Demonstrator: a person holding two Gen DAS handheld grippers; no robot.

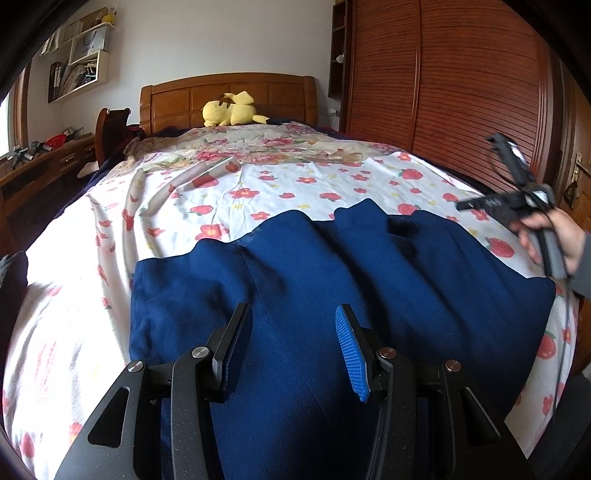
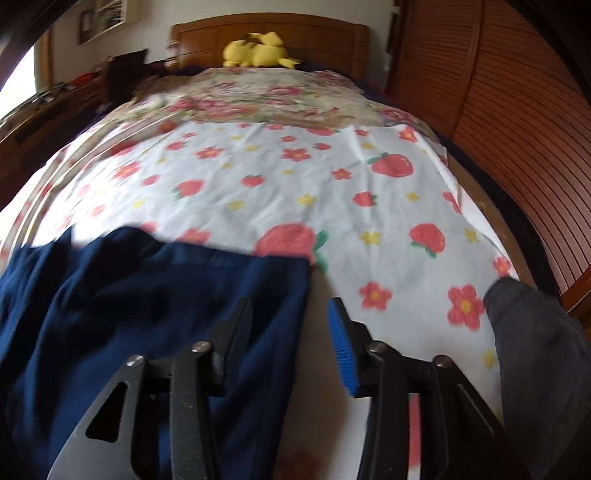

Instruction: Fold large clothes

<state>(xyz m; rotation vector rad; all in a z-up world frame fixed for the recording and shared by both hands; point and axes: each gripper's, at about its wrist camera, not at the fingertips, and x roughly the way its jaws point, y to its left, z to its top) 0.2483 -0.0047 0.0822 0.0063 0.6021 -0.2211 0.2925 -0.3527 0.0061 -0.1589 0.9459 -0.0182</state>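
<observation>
On the bed [image 1: 74, 332], seen from our left wrist camera, a big dark blue garment [image 1: 332, 266] lies spread flat over the white sheet with red flowers and strawberries [image 1: 258, 177]. Our left gripper [image 1: 293, 328] hangs just over the near part of the blue cloth. Its jaws stand apart and nothing is pinched between them. At the right edge, our right hand [image 1: 554, 236] holds the other tool up above the bed. A yellow plush toy [image 1: 231, 109] sits by the wooden headboard [image 1: 229, 88], and a brown wardrobe [image 1: 461, 81] stands to the right.

From our right wrist camera the picture is a bit blurry. Our right gripper [image 2: 288, 321] is open and holds nothing. Its left finger [image 2: 232, 332] is over the edge of the blue garment [image 2: 147, 288], and its blue-padded right finger [image 2: 341, 343] is over the sheet [image 2: 332, 192]. A grey sleeve [image 2: 535, 332] shows at the right. The yellow toy [image 2: 258, 51] sits far off by the headboard [image 2: 269, 26].
</observation>
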